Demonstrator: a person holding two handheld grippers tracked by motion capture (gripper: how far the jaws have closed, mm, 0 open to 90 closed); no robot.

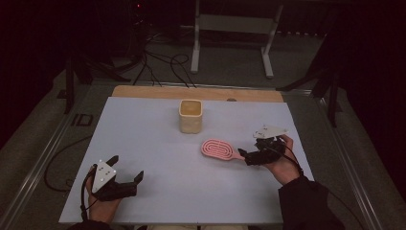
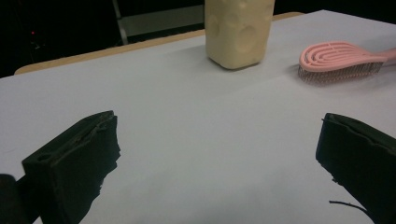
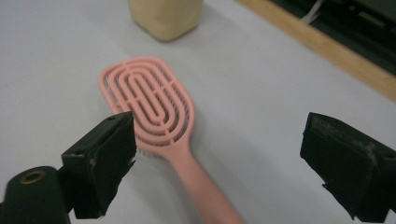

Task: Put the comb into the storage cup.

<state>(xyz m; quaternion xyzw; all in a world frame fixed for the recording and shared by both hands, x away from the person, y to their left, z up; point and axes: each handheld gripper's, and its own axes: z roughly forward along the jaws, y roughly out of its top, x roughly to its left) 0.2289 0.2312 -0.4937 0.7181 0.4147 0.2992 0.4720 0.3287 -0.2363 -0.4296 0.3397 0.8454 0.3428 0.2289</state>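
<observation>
Right gripper (image 3: 219,154): jaws spread wide, straddling the pink plastic vented hairbrush (image 3: 154,109)'s handle, apparently ready to grasp.
Left gripper (image 1: 125,173): open, empty, idle.

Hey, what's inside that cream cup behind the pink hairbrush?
From the high view, the cream cup looks empty: just its pale inner walls show. Its bottom is hidden by the near wall. The pink hairbrush lies on the table, apart from it.

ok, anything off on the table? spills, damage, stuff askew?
Nothing stands out. The pink hairbrush lies flat, bristles down, on the white table sheet, apart from the upright cream cup. No spill or damage shows. The right gripper has its jaws open around the brush handle; the left gripper is open over bare sheet.
</observation>
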